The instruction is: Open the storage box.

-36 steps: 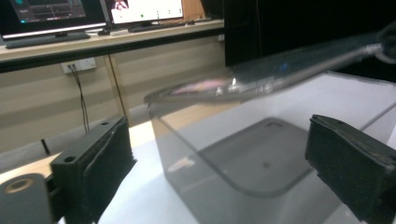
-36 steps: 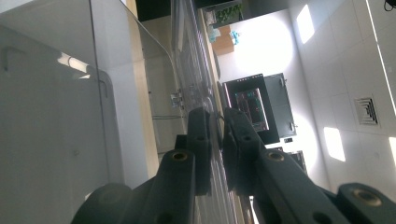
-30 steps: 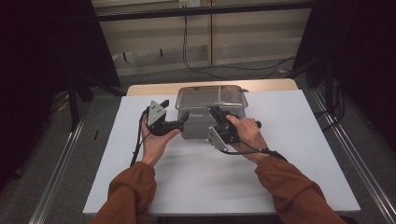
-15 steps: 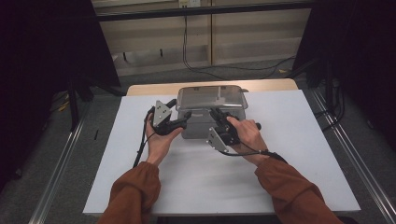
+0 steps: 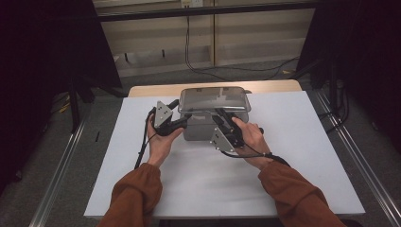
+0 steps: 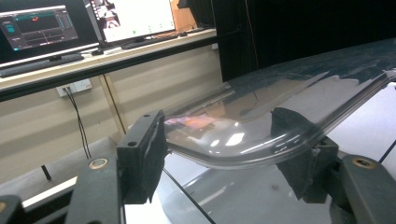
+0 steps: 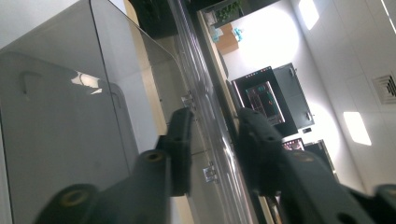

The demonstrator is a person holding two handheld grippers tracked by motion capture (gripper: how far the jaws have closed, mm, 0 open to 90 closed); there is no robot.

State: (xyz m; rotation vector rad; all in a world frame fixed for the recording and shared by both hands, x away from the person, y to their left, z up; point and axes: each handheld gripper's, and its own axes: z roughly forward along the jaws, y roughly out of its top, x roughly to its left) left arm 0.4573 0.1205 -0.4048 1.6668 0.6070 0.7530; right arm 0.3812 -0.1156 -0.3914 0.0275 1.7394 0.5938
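Left gripper [image 5: 182,122] closing around the clear lid's [image 5: 213,98] corner, right gripper [image 5: 221,117] easing open astride its edge (grey box [image 5: 201,130] beneath).

No legible text, label, brand, number or sign was found; the monitor [image 6: 39,28] carried screen content that was too small and blurred to read.

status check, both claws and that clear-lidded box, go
Left claw closing around the clear lid corner, contact unclear. Right claw opening, lid edge between its jaws. Grey box sits on white table. Nothing in the way.
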